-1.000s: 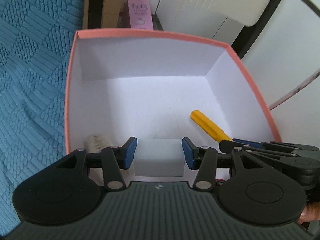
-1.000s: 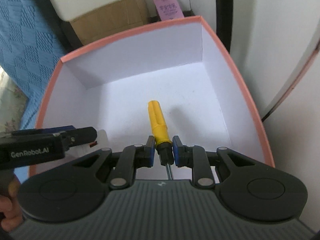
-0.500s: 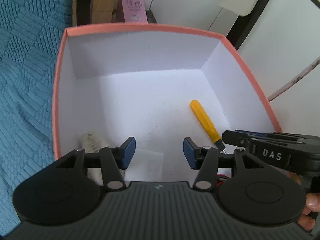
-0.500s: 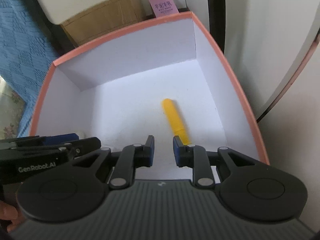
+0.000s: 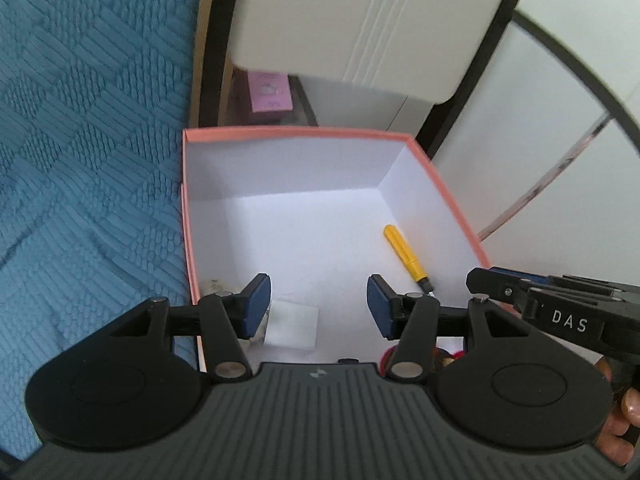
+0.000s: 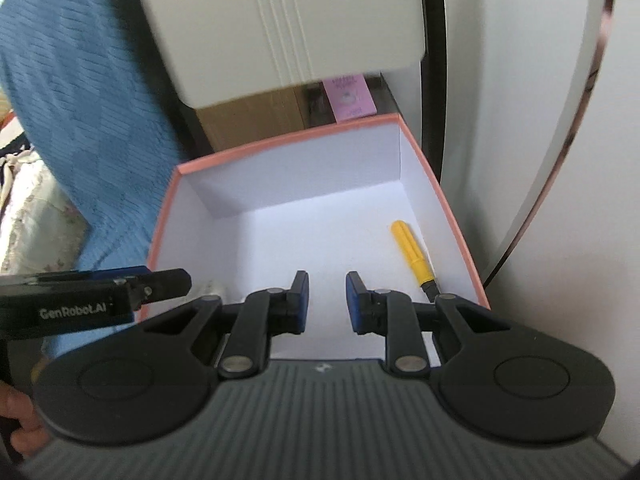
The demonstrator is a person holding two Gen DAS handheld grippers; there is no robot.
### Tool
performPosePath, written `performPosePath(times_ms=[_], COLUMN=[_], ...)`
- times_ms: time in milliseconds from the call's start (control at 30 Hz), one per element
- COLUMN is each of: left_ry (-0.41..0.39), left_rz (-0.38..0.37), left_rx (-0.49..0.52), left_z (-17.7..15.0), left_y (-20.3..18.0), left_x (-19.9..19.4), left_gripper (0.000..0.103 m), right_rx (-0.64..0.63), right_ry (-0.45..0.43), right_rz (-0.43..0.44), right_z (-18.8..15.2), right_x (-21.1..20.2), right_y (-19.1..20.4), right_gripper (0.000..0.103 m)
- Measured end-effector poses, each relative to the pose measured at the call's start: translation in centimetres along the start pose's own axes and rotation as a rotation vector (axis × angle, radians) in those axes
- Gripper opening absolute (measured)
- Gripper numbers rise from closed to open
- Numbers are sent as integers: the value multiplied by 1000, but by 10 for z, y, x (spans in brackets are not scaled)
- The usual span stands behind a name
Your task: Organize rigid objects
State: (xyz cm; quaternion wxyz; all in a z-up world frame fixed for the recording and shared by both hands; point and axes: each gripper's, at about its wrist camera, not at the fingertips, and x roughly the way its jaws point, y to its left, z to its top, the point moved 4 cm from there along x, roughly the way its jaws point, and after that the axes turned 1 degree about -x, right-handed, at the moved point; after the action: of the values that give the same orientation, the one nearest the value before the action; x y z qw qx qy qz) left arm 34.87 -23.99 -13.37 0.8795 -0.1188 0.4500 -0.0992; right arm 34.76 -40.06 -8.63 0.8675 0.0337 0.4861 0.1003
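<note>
A pink-rimmed box [image 5: 296, 133] with a white inside holds a yellow-handled screwdriver [image 5: 404, 254] at its right side and a translucent white block [image 5: 294, 327] near its front wall. A pale lumpy object [image 5: 210, 286] lies in the front left corner. My left gripper [image 5: 318, 306] is open and empty above the block. My right gripper [image 6: 326, 302] is open and empty above the box front; the screwdriver [image 6: 412, 254] lies to its right. The box rim [image 6: 288, 140] shows there too.
A blue quilted cover [image 5: 80, 160] lies left of the box. A white cabinet [image 5: 360, 20], a cardboard box [image 6: 248, 120] and a pink carton [image 5: 269, 92] stand behind. A white wall with a dark frame [image 6: 520, 160] is on the right.
Both grippers opened, dropped the block and the screwdriver into the box, then rose and pulled back. The box looks smaller now.
</note>
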Motion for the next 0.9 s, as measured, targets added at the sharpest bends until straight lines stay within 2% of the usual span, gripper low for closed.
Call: performPosePath(times_ms=[367, 600, 900], left_ry=[-102, -130, -166], left_rz=[-54, -73, -88], left_rx=[49, 65, 75], left_z=[-14, -34, -69], left_y=[-8, -3, 10], left_x=[-92, -131, -174], left_gripper=[68, 74, 89], right_rx=[-16, -7, -11], right_ry=[-113, -163, -191], right_rz=[-21, -46, -72], right_z=[-19, -42, -73], right_x=[-77, -117, -145], right_y=[36, 52, 72], right_gripper=[24, 24, 24])
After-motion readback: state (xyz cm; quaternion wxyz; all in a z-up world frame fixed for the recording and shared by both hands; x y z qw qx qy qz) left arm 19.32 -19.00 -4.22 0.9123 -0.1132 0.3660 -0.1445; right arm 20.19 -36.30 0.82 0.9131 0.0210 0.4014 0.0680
